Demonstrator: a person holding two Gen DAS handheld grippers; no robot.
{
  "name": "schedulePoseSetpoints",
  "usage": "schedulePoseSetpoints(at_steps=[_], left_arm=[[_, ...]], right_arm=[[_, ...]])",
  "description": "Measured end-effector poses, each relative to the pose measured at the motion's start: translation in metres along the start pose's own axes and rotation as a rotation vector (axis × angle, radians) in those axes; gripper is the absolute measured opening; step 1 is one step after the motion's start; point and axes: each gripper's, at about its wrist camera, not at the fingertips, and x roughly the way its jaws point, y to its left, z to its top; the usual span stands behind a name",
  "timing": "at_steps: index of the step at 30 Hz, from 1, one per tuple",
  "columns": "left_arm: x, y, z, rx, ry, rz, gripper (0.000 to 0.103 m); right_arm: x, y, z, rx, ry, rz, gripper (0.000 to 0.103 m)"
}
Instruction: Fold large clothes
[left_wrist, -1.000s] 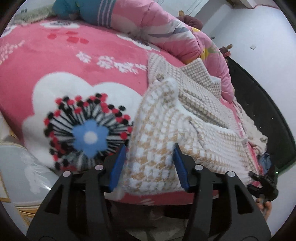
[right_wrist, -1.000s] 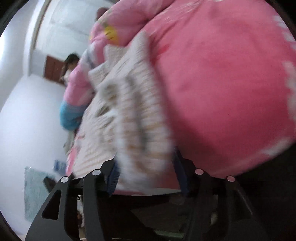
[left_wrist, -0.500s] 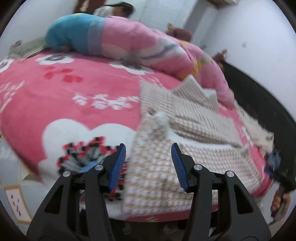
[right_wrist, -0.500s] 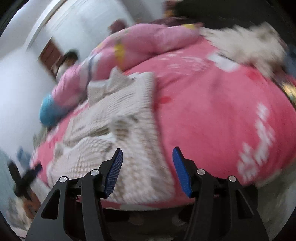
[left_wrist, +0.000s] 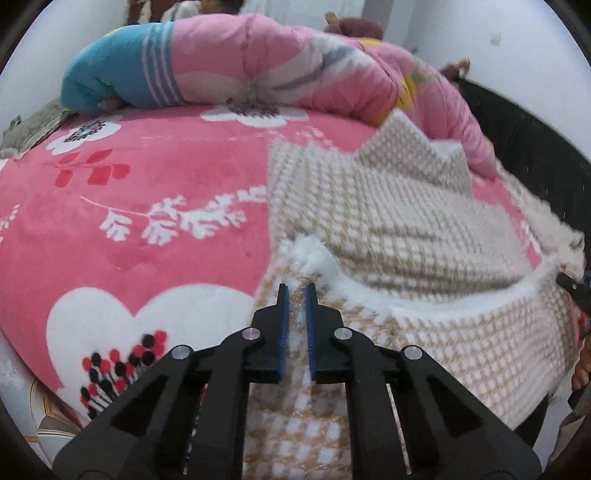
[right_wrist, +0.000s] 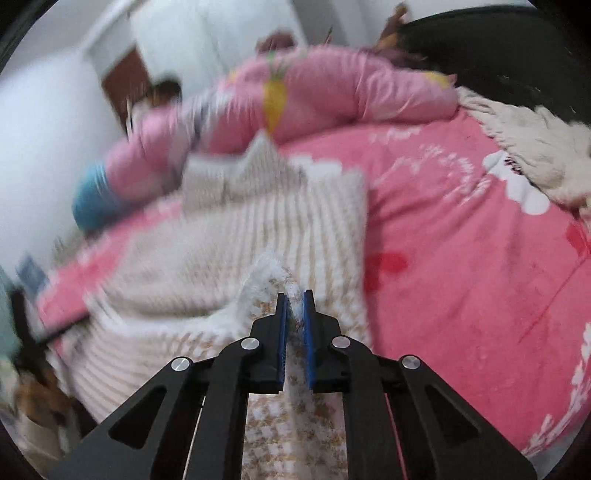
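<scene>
left fingers (left_wrist: 295, 291) pinching checked garment (left_wrist: 424, 332) hem, right fingers (right_wrist: 294, 297) pinching its other corner, pink blanket (left_wrist: 147, 229)

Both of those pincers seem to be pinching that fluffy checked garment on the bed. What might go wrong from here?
1. The left gripper and right gripper each pinch only a thin bit of the checked garment's fuzzy edge, so the thick cloth may slip out when lifted.
2. The garment already lies bunched in uneven ridges, so the fold may come out crooked.
3. The rolled pink quilt lies just beyond it, and the folded part could land on that.
</scene>
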Motion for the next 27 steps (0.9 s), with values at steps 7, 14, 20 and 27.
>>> schedulePoseSetpoints(at_steps=[7, 14, 20, 27], left_arm=[[0.013, 0.017, 0.004, -0.107, 0.020, -0.019, 0.019], [-0.041, 0.003, -0.001, -0.123, -0.108, -0.259, 0.043], [0.002, -0.058, -0.041, 0.035, 0.122, -0.269, 0.044], [0.020, -0.092, -0.066, 0.227, 0.069, -0.033, 0.007]], right_arm=[[0.035, -0.043, -0.006, 0.199, 0.124, -0.063, 0.028], [-0.022, -0.013, 0.000, 0.108, -0.018, -0.007, 0.052], [0.033, 0.045, -0.041, -0.056, 0.273, 0.024, 0.052], [0.055, 0.065, -0.058, -0.149, 0.307, -0.021, 0.005]])
